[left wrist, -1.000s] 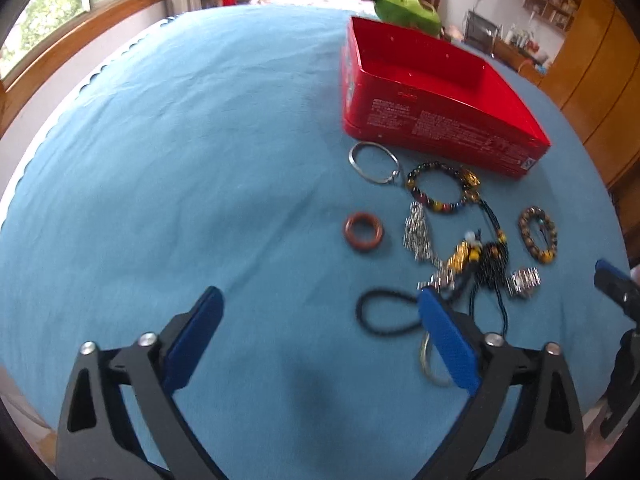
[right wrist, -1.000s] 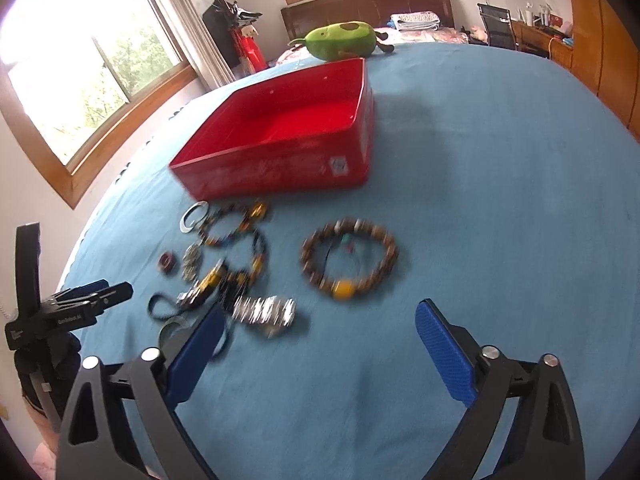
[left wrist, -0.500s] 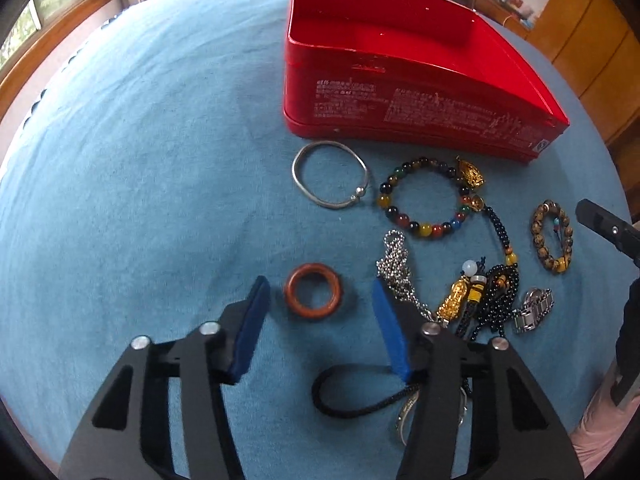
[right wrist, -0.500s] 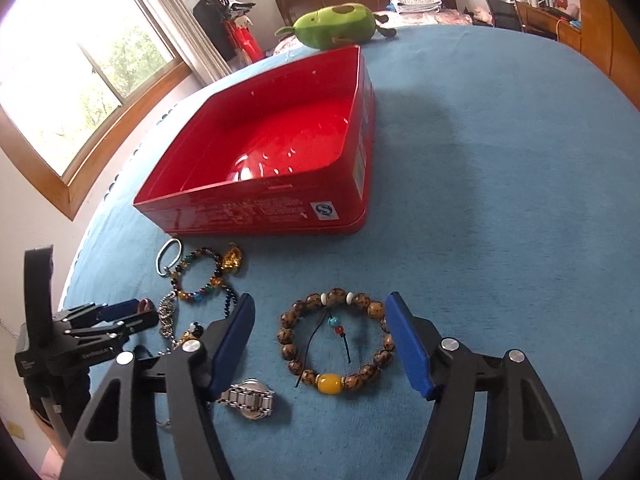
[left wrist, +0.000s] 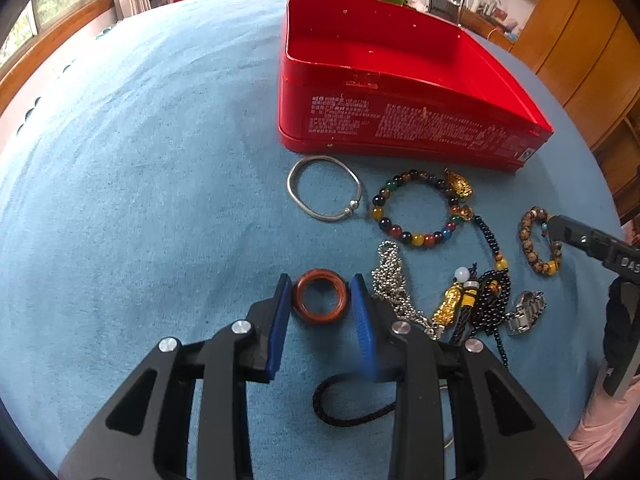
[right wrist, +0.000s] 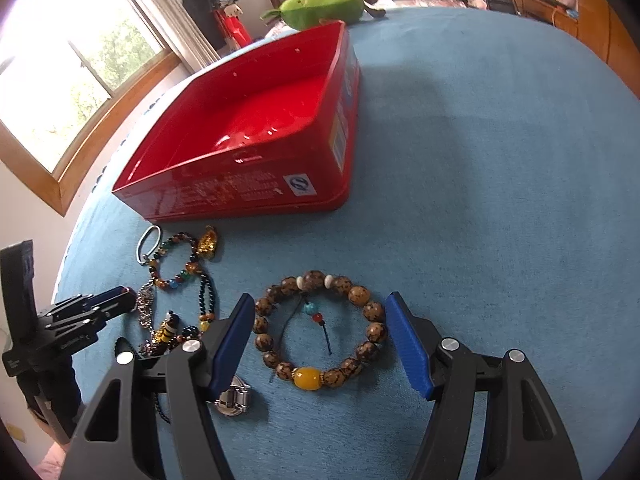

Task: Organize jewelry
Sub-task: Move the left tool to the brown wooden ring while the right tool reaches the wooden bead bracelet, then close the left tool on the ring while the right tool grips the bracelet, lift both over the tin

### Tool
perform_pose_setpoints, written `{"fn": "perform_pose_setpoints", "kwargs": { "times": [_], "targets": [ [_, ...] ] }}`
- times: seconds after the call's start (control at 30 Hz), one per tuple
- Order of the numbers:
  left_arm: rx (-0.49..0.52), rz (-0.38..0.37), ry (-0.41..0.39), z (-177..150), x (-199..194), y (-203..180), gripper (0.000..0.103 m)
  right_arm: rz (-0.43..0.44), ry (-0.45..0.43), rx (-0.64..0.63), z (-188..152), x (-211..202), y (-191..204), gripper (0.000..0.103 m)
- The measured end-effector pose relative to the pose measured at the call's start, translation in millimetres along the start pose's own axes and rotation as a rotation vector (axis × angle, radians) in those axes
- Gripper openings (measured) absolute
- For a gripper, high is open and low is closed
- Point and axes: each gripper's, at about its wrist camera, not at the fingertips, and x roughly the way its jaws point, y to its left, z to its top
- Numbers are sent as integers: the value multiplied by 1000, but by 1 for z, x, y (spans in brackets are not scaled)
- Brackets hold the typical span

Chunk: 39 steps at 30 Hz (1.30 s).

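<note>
An empty red tin (left wrist: 400, 92) stands on the blue cloth; it also shows in the right wrist view (right wrist: 256, 136). My left gripper (left wrist: 320, 300) has its blue pads against both sides of a brown-red ring (left wrist: 320, 295) lying on the cloth. My right gripper (right wrist: 320, 324) is open, its pads on either side of a brown bead bracelet (right wrist: 320, 336) with a yellow bead, not touching it. A silver bangle (left wrist: 324, 188), a multicoloured bead bracelet (left wrist: 420, 208), a silver chain (left wrist: 394, 280), a black bead necklace (left wrist: 490, 296) and a watch (left wrist: 524, 314) lie nearby.
A black cord loop (left wrist: 348, 404) lies under the left gripper. A green plush toy (right wrist: 324, 4) sits behind the tin. Windows are at the left, wooden cabinets (left wrist: 580, 52) at the right. The cloth edge runs along the left.
Both grippers moved forward and down. The left narrowed from wide open until its pads met the ring. The right narrowed around the brown bracelet.
</note>
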Motion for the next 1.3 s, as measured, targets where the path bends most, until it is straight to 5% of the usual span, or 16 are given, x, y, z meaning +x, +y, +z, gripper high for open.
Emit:
{"fn": "perform_pose_setpoints", "kwargs": {
  "times": [0.63, 0.87, 0.97, 1.3],
  "targets": [
    [8, -5, -21, -11, -12, 9, 29, -61, -4, -13, -2, -1, -17, 65],
    [10, -2, -15, -8, -7, 8, 29, -165, -70, -198, -22, 9, 22, 39],
    [11, -3, -16, -8, -7, 9, 29, -107, -69, -193, -22, 8, 19, 11],
    [6, -5, -32, -9, -14, 9, 29, 196, -84, -40, -10, -22, -12, 11]
  ]
}}
